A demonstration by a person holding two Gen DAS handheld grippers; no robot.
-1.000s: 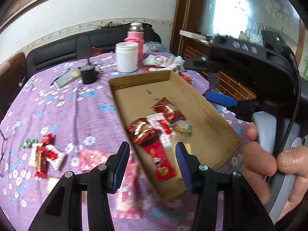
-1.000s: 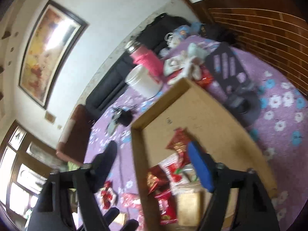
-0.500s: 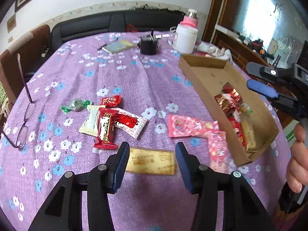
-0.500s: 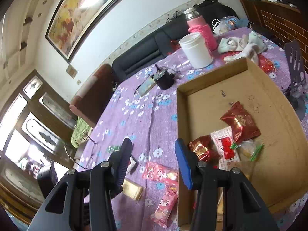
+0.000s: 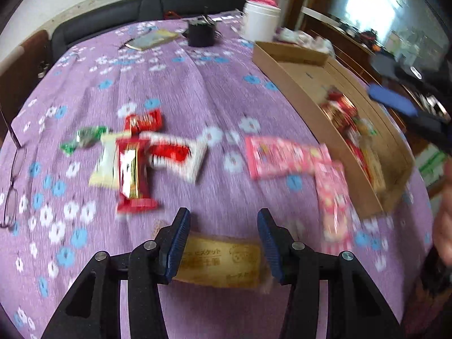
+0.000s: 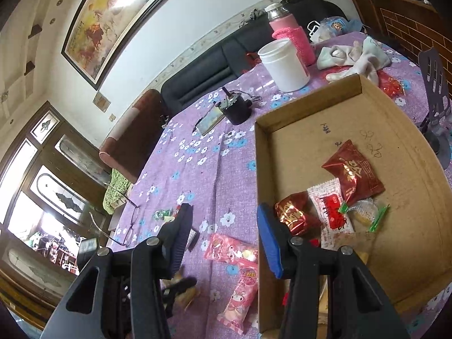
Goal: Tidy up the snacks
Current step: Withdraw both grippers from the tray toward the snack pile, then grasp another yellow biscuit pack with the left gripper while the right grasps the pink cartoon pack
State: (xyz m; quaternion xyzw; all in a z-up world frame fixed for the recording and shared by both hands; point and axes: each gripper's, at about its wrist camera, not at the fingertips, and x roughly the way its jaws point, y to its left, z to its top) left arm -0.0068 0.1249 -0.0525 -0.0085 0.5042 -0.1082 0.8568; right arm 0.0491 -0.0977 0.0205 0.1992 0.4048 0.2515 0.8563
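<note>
A cardboard tray on the purple flowered tablecloth holds several red and white snack packets; it also shows in the left wrist view. Loose snacks lie on the cloth: two pink packets, a red bar, a red-and-white packet, a green candy. My left gripper is open, its jaws on either side of a gold biscuit packet on the cloth. My right gripper is open and empty above the tray's left wall.
A white jar, pink flask, black cup, notebook and cloth stand at the table's far side. Glasses lie at the left edge. A dark sofa is behind.
My left gripper has swung from over the tray to the loose snacks and come down around the gold biscuit packet. My right gripper has levelled out and now holds nearly still above the tray's left wall.
</note>
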